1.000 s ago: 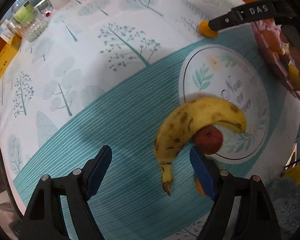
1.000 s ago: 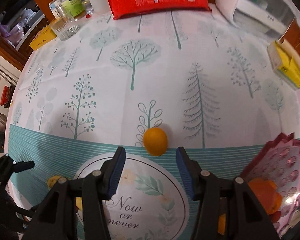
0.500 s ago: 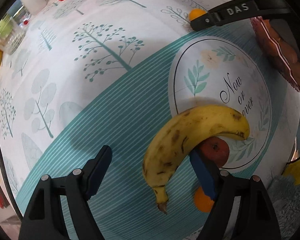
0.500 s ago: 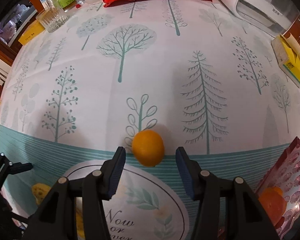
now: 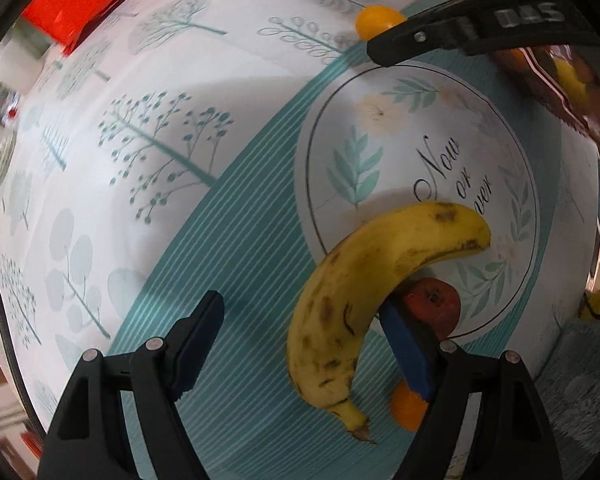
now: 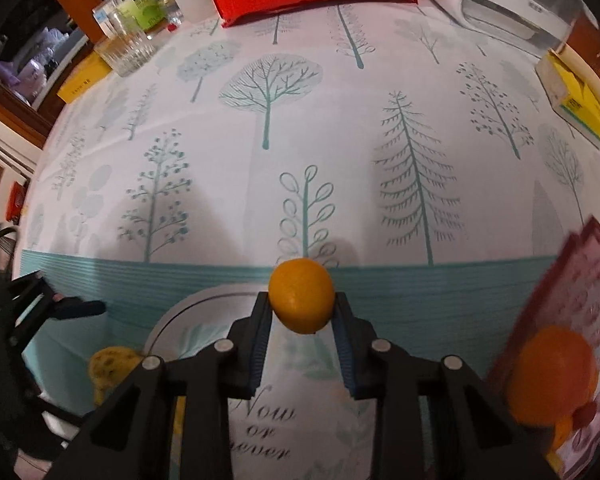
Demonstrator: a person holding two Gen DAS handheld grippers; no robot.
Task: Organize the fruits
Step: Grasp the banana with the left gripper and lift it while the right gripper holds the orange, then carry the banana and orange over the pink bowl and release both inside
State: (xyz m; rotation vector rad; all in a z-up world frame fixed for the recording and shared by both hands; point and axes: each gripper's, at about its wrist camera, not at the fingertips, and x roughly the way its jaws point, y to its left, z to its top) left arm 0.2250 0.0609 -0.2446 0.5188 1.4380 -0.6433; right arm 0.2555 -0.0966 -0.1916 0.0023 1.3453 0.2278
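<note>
Two grippers: right gripper [image 6: 302, 312] pinching orange [image 6: 302, 300]; left gripper [image 5: 304, 336] spread around banana [image 5: 364, 292], apple [image 5: 434, 306] beside.

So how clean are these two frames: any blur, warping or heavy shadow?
Left wrist view: top-left edge smeared by motion, red pack blurred; banana sharp; strong fisheye bend. Right wrist view: orange in the right tongs is crisp, pink tray at the right edge blurred; soft shadows on the cloth, no glare.
</note>
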